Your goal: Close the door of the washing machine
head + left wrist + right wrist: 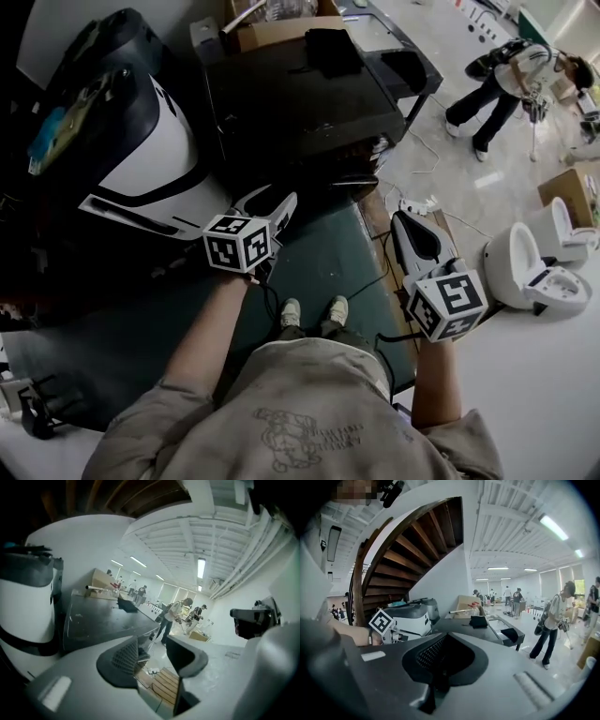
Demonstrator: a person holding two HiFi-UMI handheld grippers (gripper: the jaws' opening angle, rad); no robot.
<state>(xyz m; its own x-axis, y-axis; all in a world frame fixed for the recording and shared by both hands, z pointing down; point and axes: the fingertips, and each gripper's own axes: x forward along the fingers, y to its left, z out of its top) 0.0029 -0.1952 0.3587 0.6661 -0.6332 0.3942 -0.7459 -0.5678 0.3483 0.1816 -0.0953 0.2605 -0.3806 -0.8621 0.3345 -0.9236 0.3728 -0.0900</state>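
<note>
The white-and-black washing machine [150,155] has a smooth, glossy plastic shell. The dark tabletop [281,112] beside it shows a dull, scuffed sheen and bears a brown cardboard box [277,33] and a black folded cloth [333,52]. The green floor mat [328,272] is matt, while the pale floor [450,178] shines. The left tool [152,648] and the right tool [443,663] are matt grey plastic with finely ribbed dark pads [125,658]. The brown staircase underside [408,545] is bare wood.
</note>
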